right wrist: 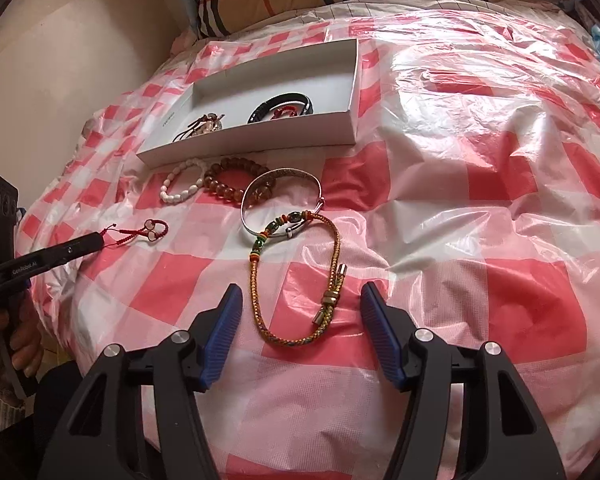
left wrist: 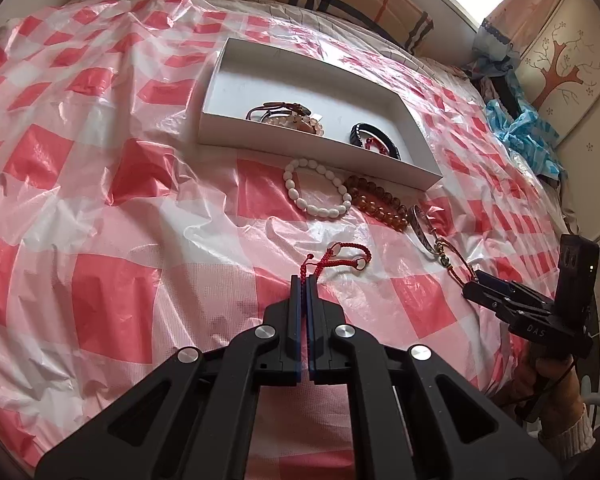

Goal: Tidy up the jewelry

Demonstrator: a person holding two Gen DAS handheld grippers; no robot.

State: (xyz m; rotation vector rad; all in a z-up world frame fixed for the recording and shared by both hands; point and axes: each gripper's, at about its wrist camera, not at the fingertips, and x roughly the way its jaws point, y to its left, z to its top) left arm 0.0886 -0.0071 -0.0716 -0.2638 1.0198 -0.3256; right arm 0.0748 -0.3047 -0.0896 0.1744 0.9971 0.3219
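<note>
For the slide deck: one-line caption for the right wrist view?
Right gripper open around a braided cord bracelet on the checkered plastic sheet; white box behind.

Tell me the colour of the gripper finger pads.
Blue, ribbed pads; clearest in the right wrist view.

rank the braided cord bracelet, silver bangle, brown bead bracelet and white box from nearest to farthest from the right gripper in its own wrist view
1. Braided cord bracelet, lying between the right gripper's open fingers.
2. Silver bangle, just beyond the cord.
3. Brown bead bracelet, behind the bangle, slightly left.
4. White box, farthest, toward the pillow.
</note>
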